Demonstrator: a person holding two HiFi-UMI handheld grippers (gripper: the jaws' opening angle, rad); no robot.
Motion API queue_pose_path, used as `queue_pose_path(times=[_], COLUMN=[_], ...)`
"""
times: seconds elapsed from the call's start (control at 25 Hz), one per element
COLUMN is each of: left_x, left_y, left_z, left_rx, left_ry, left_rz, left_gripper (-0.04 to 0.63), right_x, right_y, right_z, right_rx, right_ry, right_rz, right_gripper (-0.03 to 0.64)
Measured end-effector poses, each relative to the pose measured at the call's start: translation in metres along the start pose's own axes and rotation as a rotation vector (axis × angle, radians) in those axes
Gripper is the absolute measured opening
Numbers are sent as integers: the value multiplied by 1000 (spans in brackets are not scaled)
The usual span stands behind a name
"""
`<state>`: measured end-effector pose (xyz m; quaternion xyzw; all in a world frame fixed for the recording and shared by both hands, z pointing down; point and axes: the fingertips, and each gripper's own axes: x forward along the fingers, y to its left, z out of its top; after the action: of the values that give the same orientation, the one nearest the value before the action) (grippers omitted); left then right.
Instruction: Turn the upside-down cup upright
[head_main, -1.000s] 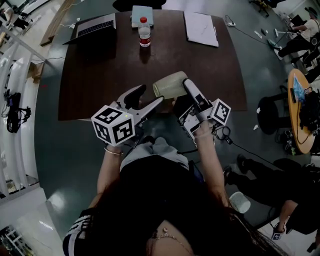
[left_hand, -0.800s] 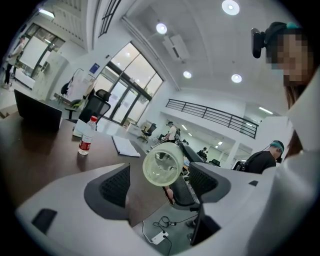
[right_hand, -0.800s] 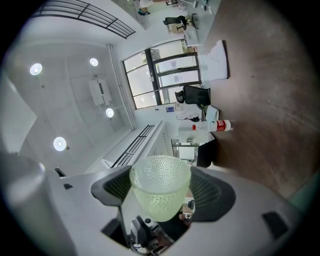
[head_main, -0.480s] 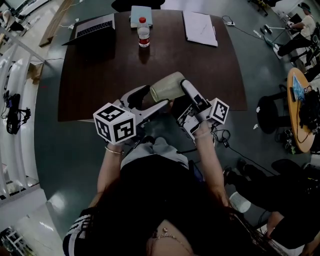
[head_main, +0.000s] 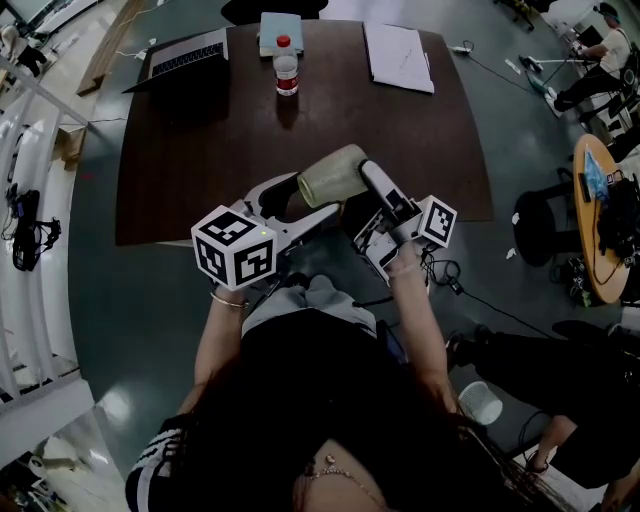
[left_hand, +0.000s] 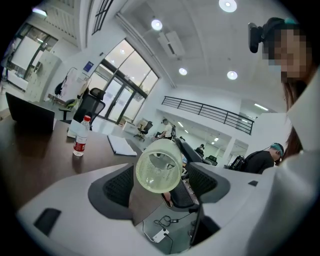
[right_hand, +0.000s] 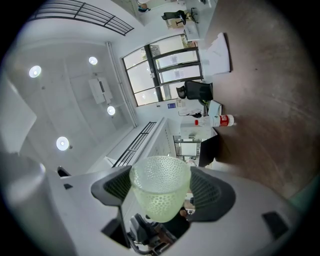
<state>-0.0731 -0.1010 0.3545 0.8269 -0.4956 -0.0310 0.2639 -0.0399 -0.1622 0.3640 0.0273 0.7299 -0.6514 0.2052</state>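
One cup over table's near edge, right gripper fingers grasping it, left gripper fingers released.

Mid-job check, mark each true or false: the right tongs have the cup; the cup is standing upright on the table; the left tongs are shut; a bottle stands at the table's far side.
1. The right tongs grip the cup. True.
2. The cup stands upright on the table. False: it is held in the air, lying roughly on its side.
3. The left tongs are shut. False: their jaws are apart, with the cup's end showing between them.
4. A red-capped bottle stands at the table's far side. True.
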Motion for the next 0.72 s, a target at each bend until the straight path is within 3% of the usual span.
queue_pose_path(times=[0.08, 0.16, 0.72], left_x=[0, 0, 1], left_y=[1, 3, 6], left_z=[2, 3, 1], left_rx=[-2, 1, 12], left_ry=[-11, -19, -33], left_rz=[5, 12, 14], left_gripper=[351, 296, 287], right_x=[0, -1, -3], right_y=[-1, -2, -9], right_z=[0, 1, 1], right_rx=[2, 6, 54], right_ry=[-1, -3, 1], right_rz=[0, 1, 25], right_gripper=[364, 364, 364])
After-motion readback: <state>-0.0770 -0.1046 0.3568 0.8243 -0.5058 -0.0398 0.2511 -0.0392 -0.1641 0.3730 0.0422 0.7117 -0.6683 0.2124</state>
